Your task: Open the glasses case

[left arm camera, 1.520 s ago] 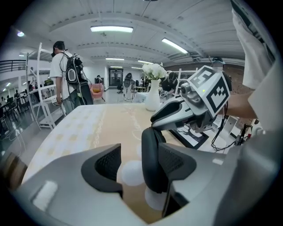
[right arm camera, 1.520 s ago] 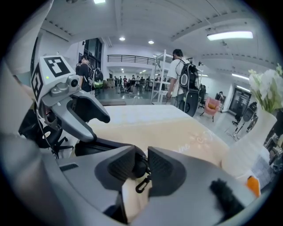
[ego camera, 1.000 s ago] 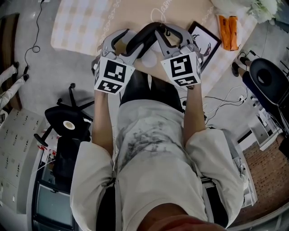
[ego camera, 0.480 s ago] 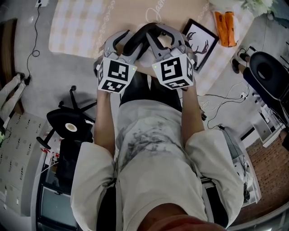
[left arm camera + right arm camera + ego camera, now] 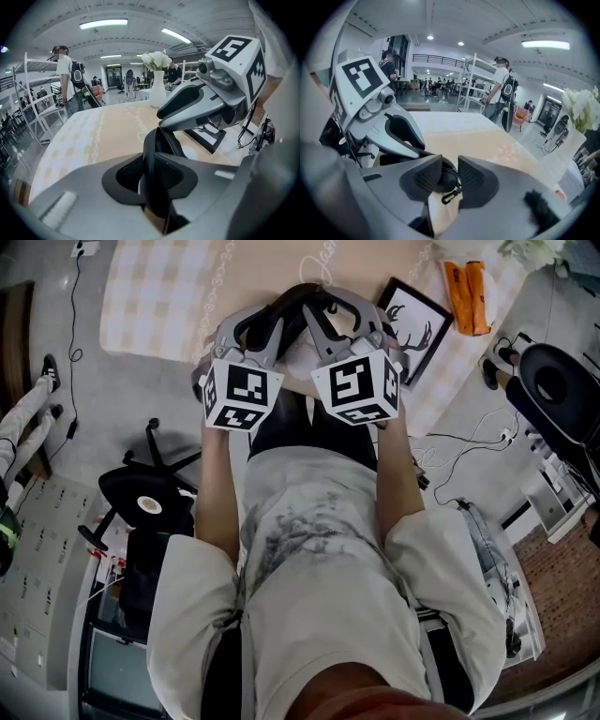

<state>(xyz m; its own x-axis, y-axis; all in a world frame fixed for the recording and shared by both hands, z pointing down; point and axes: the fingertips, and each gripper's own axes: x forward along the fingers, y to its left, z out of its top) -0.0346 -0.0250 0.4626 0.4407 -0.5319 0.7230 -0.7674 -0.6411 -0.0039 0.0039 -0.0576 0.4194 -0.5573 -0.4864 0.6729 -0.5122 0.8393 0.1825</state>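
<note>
A black glasses case (image 5: 298, 296) hangs between my two grippers above the beige tablecloth (image 5: 169, 296). My left gripper (image 5: 278, 326) has just been closing, and in the left gripper view (image 5: 151, 176) its pads press on a thin black edge of the case (image 5: 151, 159). My right gripper (image 5: 321, 322) meets the case from the other side. Its jaws have widened a little in the last second. In the right gripper view (image 5: 449, 177) the case's rounded end (image 5: 445, 179), which carries a small clip, fills the gap between the pads.
A framed deer picture (image 5: 419, 317) and an orange pack (image 5: 466, 298) lie on the table to the right. A white vase of flowers (image 5: 158, 89) stands at the far end. An office chair (image 5: 141, 493) is at the left, and people stand by shelves in the background.
The left jaws have drawn together onto the case's edge. The right gripper's marker cube has shifted left, closer to the left one.
</note>
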